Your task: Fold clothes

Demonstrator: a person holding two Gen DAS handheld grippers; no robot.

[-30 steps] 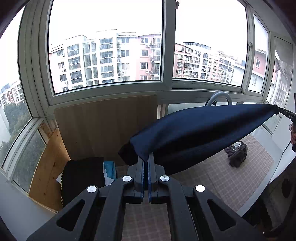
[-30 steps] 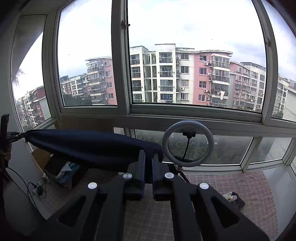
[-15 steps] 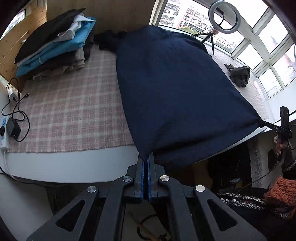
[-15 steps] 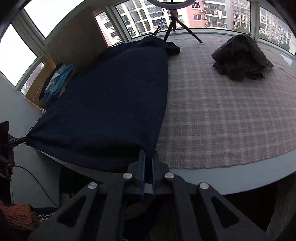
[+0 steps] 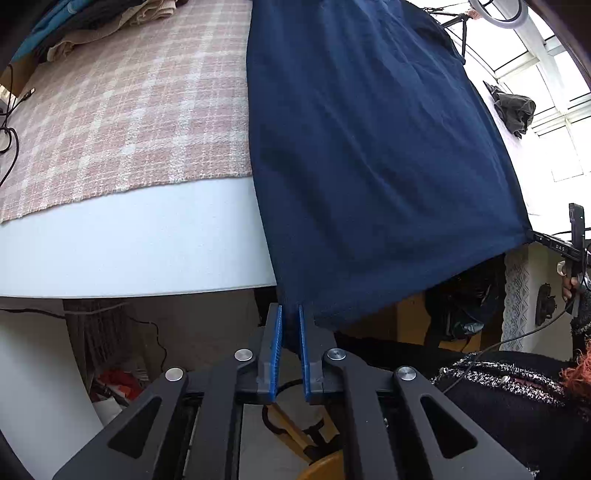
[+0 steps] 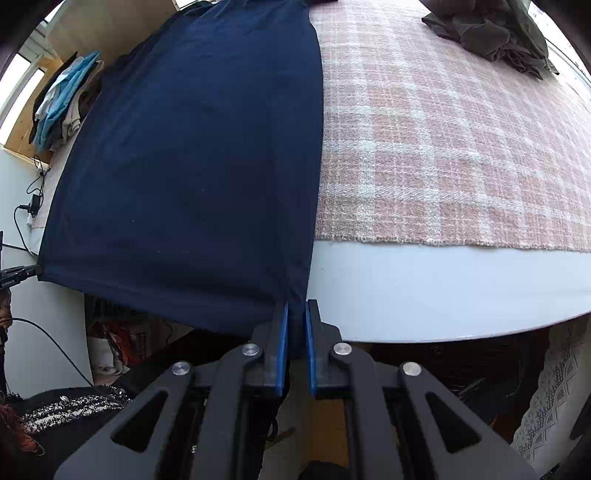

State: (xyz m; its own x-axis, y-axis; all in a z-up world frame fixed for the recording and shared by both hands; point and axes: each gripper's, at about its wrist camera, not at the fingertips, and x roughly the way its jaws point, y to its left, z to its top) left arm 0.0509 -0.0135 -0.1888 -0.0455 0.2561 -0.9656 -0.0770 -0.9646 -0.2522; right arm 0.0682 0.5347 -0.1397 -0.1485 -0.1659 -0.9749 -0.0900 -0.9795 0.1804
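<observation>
Left gripper (image 5: 290, 314): pointing steeply down past the near tabletop edge, jaws opening, narrow gap showing, one hem corner of the navy garment (image 5: 369, 147) lying between the blue pads (image 5: 276, 350). Right gripper (image 6: 295, 310): same downward attitude, jaws opening, narrow gap, opposite hem corner between them. Navy garment: spread flat and long across the pink plaid cloth (image 5: 122, 110), near hem hanging over the white tabletop (image 5: 129, 251) edge, stretched between both grippers. Stack of folded clothes (image 6: 62, 103): far left of tabletop, well apart from garment hem. Crumpled grey garment (image 6: 491, 33): far right on plaid cloth, apart from navy garment. Ring light on tripod (image 5: 495, 14): far end, by windows.
</observation>
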